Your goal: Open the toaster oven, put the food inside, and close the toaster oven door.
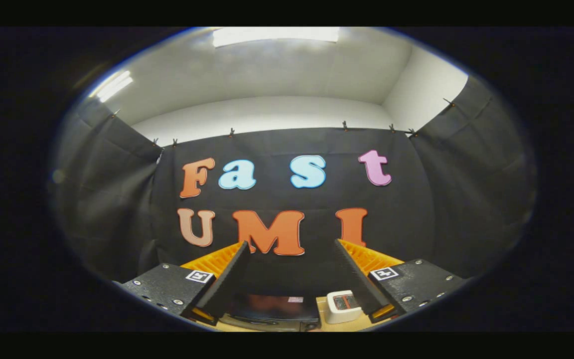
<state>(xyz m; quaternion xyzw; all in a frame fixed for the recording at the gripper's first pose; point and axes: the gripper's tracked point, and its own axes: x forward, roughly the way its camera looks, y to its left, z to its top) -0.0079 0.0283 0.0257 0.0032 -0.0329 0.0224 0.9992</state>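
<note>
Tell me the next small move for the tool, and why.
Probably tilt the tool down toward the toaster oven. Its fingers are open and hold nothing, aimed high at the booth wall, while the oven and a small white dish sit low on the table between them.

My fingers (247, 269) spread wide, nothing between; bases run out of view below. Toaster oven (272, 309) low between fingers: only top and dark glass strip visible, lower part cut off, left end hidden behind my left finger; door state unclear. Small white item (343, 305) beside oven, partly behind right finger, too small to identify. Table (323, 311): thin sliver visible.
</note>
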